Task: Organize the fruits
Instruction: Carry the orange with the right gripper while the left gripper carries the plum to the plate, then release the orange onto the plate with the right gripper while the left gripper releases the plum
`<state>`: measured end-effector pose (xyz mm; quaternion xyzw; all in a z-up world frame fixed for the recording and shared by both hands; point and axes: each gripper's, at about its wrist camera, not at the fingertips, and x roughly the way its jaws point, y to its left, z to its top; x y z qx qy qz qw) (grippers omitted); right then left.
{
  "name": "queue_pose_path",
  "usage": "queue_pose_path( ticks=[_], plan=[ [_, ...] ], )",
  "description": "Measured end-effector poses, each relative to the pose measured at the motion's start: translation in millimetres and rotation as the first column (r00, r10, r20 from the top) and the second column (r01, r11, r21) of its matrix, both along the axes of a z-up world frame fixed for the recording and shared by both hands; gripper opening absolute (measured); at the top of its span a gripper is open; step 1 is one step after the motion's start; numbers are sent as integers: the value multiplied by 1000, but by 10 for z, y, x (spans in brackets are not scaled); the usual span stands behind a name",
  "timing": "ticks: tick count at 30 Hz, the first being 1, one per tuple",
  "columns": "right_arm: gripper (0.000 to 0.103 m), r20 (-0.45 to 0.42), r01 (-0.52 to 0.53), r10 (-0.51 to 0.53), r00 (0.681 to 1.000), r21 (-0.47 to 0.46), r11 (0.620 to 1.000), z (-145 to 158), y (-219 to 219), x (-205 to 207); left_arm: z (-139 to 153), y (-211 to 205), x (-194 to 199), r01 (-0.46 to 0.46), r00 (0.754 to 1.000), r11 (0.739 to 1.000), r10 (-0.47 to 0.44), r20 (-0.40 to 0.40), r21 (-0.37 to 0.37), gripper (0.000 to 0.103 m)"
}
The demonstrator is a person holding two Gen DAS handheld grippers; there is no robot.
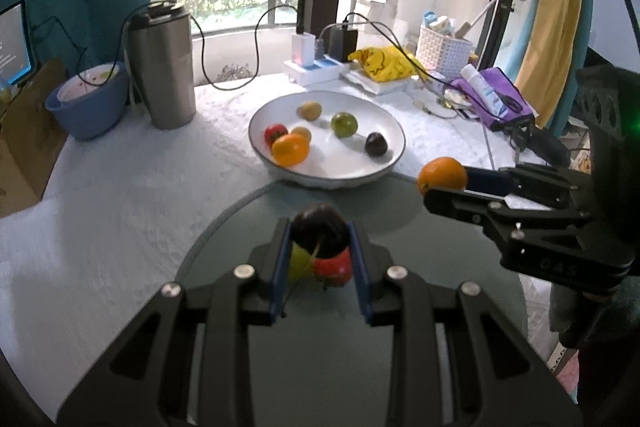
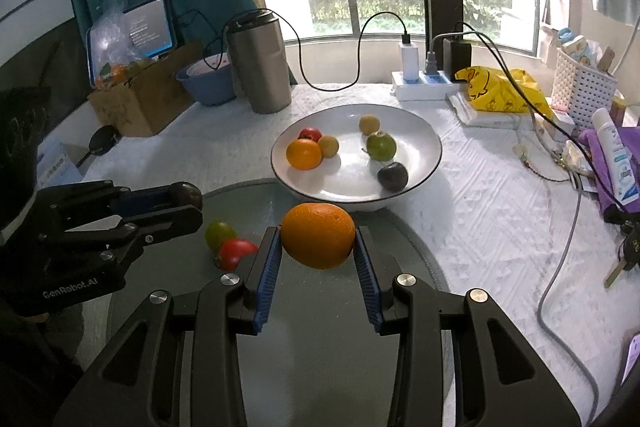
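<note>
My left gripper [image 1: 320, 239] is shut on a dark plum [image 1: 319, 235] above the round glass plate [image 1: 320, 347]. A green fruit [image 1: 298, 261] and a red fruit [image 1: 334, 267] lie on the plate under it. My right gripper [image 2: 317, 247] is shut on an orange [image 2: 318, 240] above the same plate [image 2: 320, 347]; it also shows in the left wrist view [image 1: 442, 175]. The white bowl [image 2: 434, 147] beyond holds another orange [image 2: 304, 153], a red fruit [image 2: 310, 134], two tan fruits, a green apple [image 2: 381, 145] and a dark plum [image 2: 393, 176].
A steel tumbler [image 2: 260, 67], blue bowl [image 2: 206, 81] and cardboard box [image 2: 148, 99] stand at the back left. A power strip [image 2: 424, 83], yellow bag [image 2: 500, 85], white basket [image 2: 584, 87], cables and a purple pouch [image 2: 600, 155] crowd the back right.
</note>
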<state>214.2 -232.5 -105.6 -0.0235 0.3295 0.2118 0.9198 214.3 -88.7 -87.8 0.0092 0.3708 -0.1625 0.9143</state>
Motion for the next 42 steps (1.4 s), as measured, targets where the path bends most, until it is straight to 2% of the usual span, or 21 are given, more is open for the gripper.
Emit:
queue_pose_path(
  ticks=[16, 27, 42],
  plan=[
    [39, 1, 16, -16, 1000, 9, 1000, 69, -164, 301, 114, -128, 291, 25, 999, 999, -24, 29, -23, 29],
    [40, -35, 30, -30, 999, 10, 999, -47, -255, 603, -31, -238, 654, 48, 999, 998, -47, 2, -29, 29],
    [39, -54, -53, 54, 997, 5, 999, -158, -18, 916, -269, -284, 1017, 37, 998, 999, -38, -57, -27, 29]
  ],
)
